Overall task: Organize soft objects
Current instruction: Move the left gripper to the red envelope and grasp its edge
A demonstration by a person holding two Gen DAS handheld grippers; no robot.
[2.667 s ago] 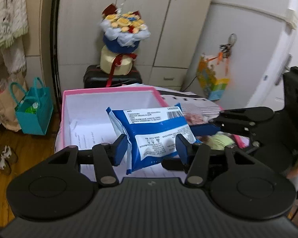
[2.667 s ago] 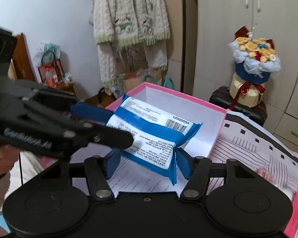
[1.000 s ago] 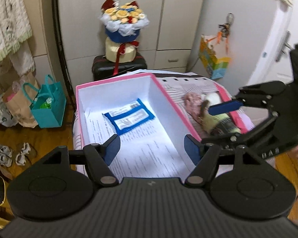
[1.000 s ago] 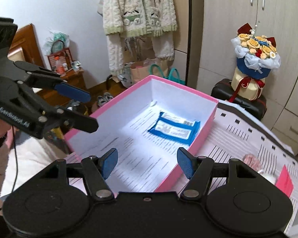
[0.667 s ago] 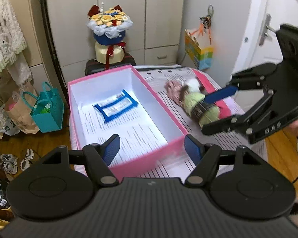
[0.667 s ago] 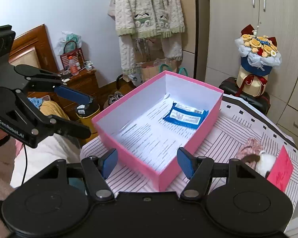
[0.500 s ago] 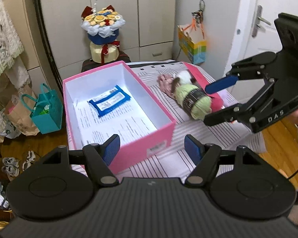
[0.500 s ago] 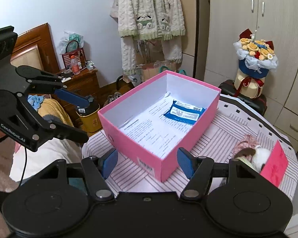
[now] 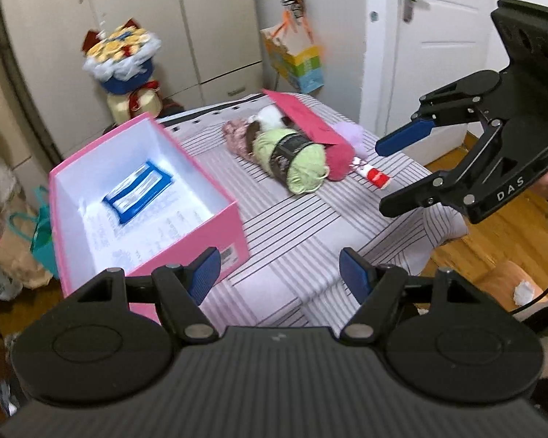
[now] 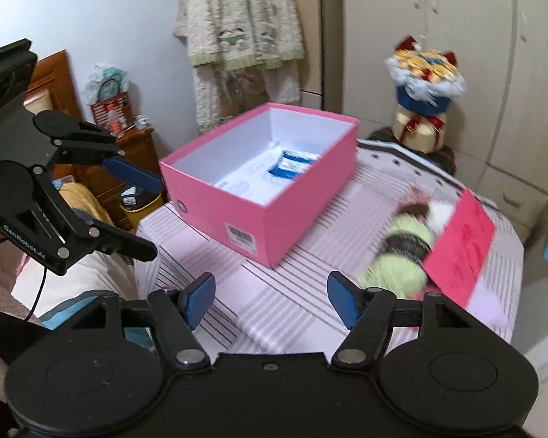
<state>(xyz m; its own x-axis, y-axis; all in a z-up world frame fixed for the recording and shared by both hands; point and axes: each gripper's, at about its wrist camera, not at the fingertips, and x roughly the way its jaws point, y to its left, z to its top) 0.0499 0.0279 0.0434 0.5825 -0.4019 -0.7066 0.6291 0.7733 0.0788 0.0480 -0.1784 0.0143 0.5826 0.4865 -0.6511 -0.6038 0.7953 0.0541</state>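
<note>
Two grippers hang over the striped table (image 9: pixel 292 226), the left gripper (image 9: pixel 279 273) and the right gripper (image 10: pixel 270 297), both with jaws spread and nothing between them; the right's have just been widening. Beyond them a blue packet (image 9: pixel 139 191) lies inside the pink box (image 9: pixel 215 233). Right of the box a green yarn skein (image 9: pixel 303 160) rests against the pink lid (image 9: pixel 307 120), among other soft things.

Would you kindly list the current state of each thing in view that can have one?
pink box: open, lidless, upright
blue packet: lying flat inside the box
green yarn skein: on its side on the striped cloth, outside the box
left gripper: open, empty
right gripper: open, empty
white door: closed
</note>
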